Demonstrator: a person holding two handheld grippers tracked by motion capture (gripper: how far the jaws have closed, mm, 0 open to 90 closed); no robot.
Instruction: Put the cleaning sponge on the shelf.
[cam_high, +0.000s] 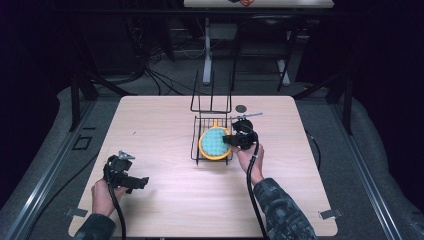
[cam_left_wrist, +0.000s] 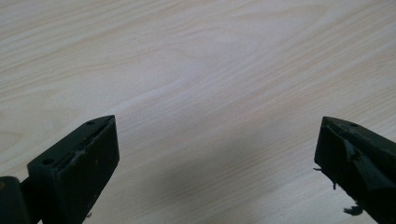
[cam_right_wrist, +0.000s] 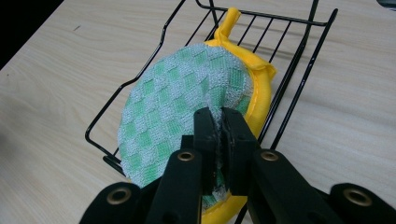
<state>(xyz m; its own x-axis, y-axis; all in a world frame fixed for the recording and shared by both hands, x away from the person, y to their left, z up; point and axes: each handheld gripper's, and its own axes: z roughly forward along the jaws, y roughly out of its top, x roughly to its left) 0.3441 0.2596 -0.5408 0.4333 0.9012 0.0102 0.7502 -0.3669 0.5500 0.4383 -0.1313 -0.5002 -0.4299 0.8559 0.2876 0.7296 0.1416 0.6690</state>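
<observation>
On the left, our left gripper (cam_high: 131, 181) idles over bare tabletop (cam_high: 165, 200), fingers wide apart and empty. Right gripper (cam_right_wrist: 219, 122) pinches the round scrubber's (cam_right_wrist: 177, 112) edge inside the wire rack (cam_right_wrist: 299, 70). We'd lower it flat before loosening those fingers.

This looks like a lab or a recording room, not a home. The light wooden surface (cam_high: 165, 200) stands alone in a dark room, inside a black metal frame (cam_high: 75, 100). Many cables (cam_high: 160, 80) lie on the grey floor (cam_high: 45, 150) behind it. A second table (cam_high: 257, 4) on a white leg (cam_high: 206, 47) stands further back.
</observation>
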